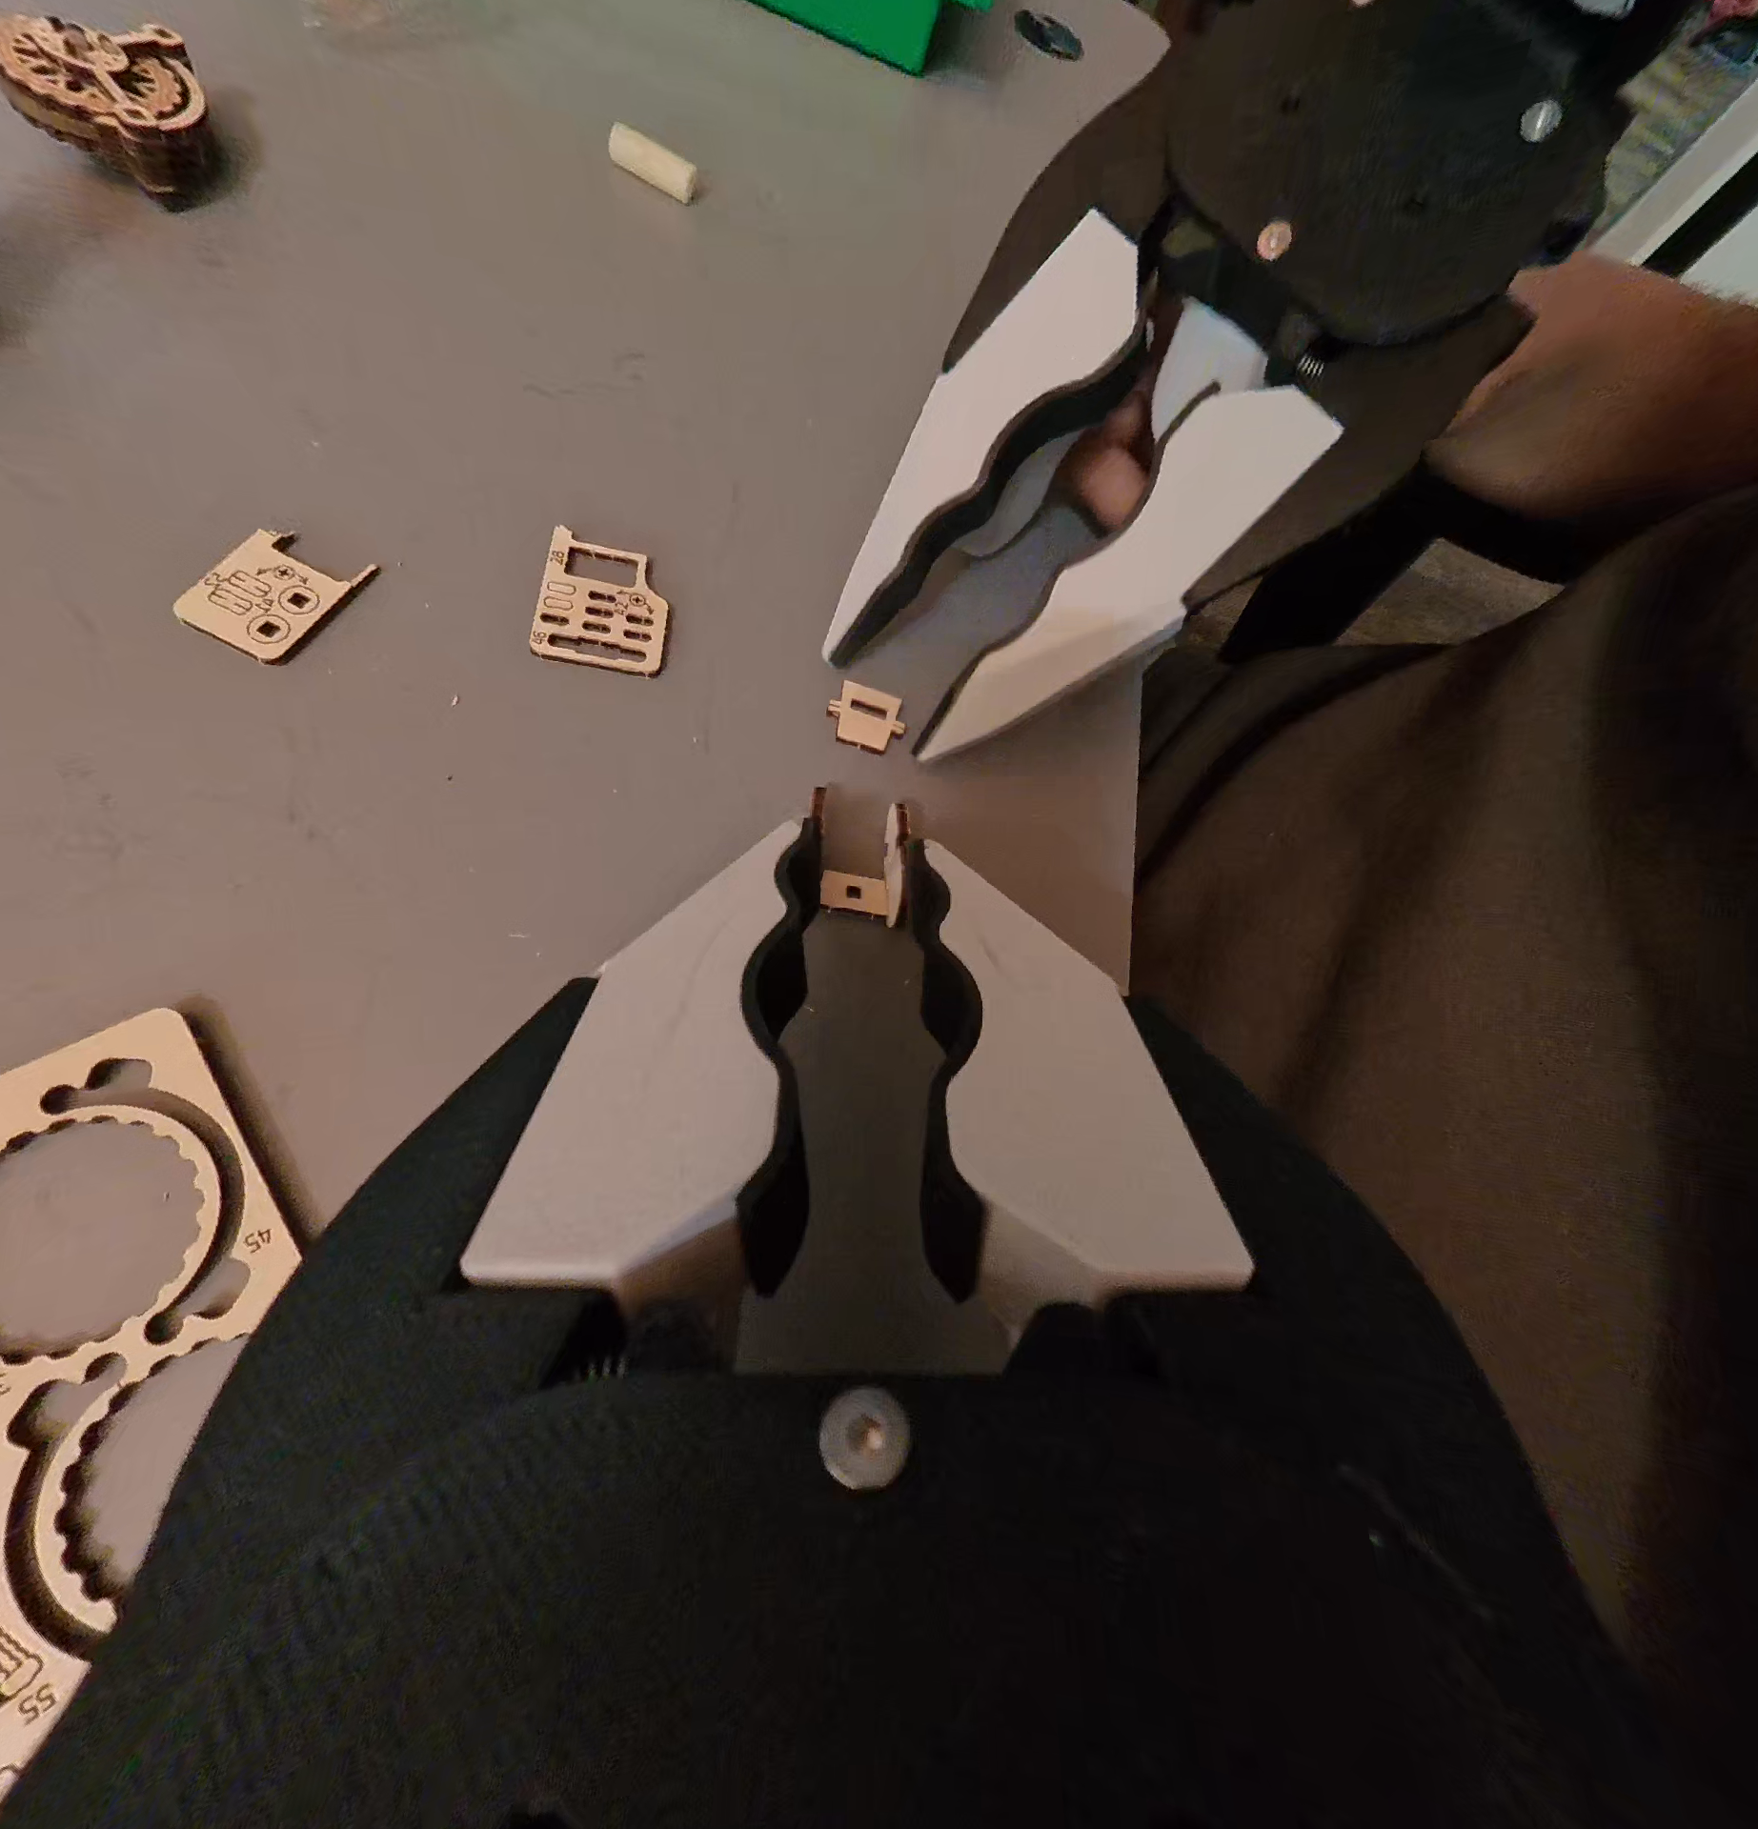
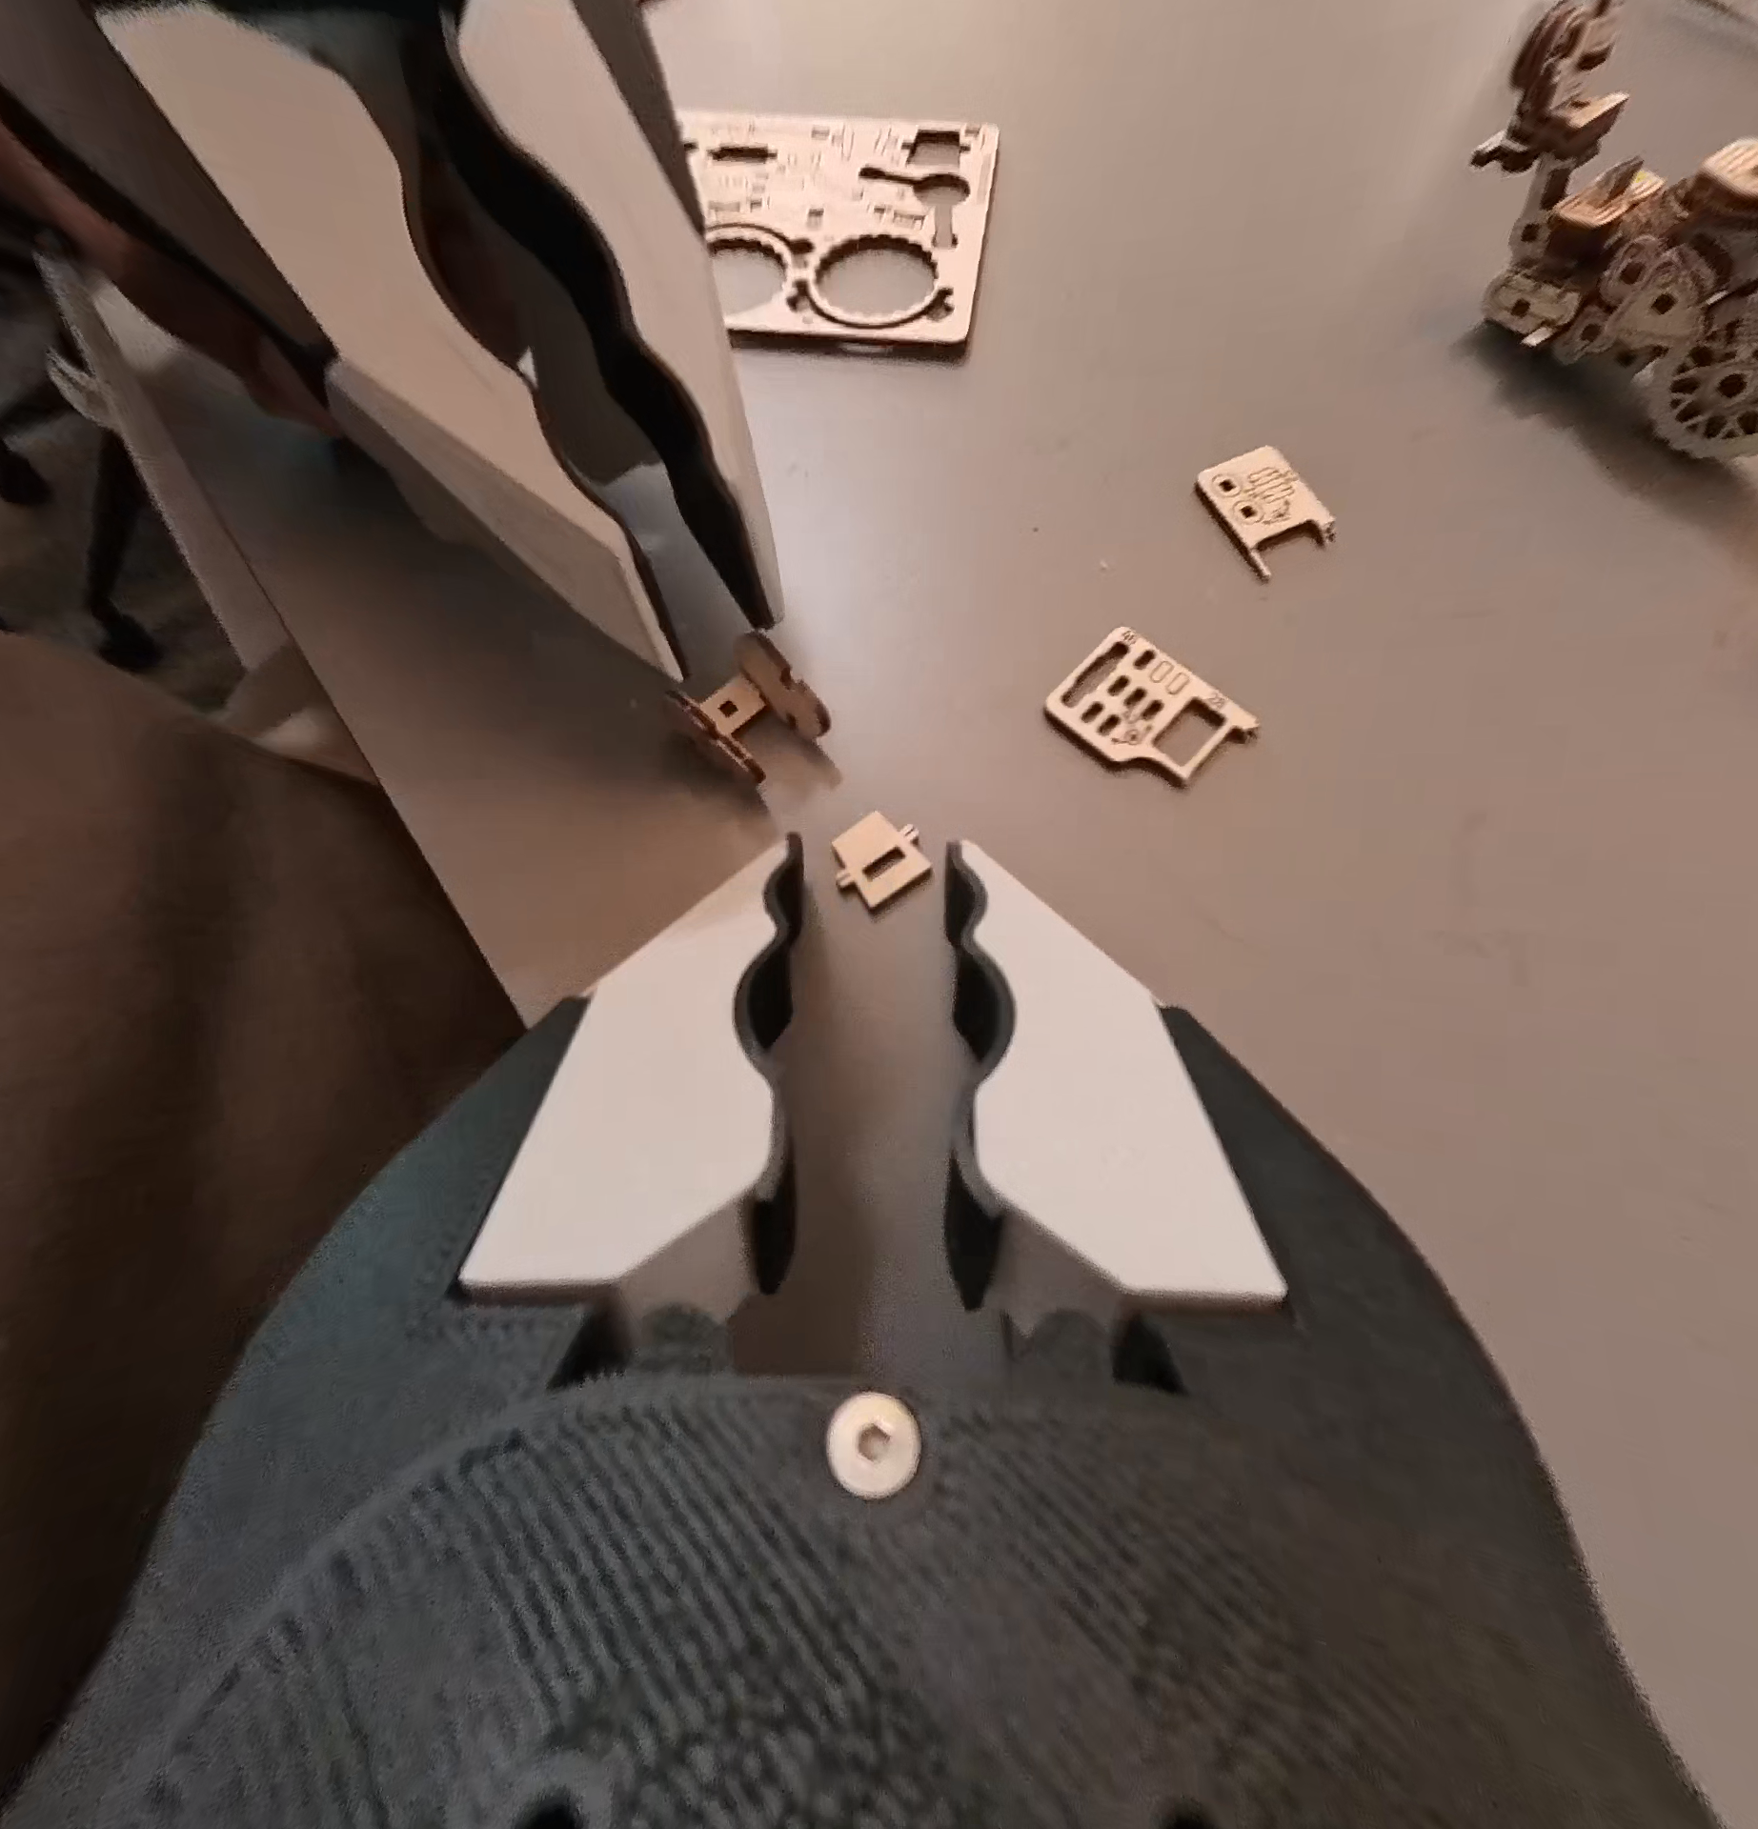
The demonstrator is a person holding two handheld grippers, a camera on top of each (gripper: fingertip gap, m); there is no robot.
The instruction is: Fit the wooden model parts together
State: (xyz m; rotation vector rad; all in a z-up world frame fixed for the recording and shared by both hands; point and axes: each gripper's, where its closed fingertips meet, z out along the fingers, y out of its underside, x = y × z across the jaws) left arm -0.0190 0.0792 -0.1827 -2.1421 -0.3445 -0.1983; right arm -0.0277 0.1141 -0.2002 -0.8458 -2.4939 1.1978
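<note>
My left gripper (image 1: 863, 826) is shut on a small U-shaped wooden sub-assembly (image 1: 860, 883): two side plates joined by a crosspiece with a square hole. It also shows in the right wrist view (image 2: 751, 715), held just above the table. A small flat wooden piece (image 1: 866, 718) with a rectangular slot lies on the grey table between the two grippers. My right gripper (image 2: 870, 853) is open, its fingertips on either side of that flat piece (image 2: 881, 859) and not touching it. The right gripper also shows in the left wrist view (image 1: 880, 698).
Two flat wooden plates (image 1: 602, 606) (image 1: 266, 599) lie to the left. A punched-out wooden sheet (image 1: 92, 1257) lies at the near left. A finished wooden motorcycle model (image 2: 1667, 267) stands farther off. A pale cylinder (image 1: 654, 163) and a green object (image 1: 855, 25) are at the back. The table edge (image 1: 1137, 841) is close. One gripper's finger ends stand about 5 centimetres off the other's. The left gripper is farther from the pale cylinder (image 1: 654, 163), some 25 centimetres, than the right, some 20 centimetres.
</note>
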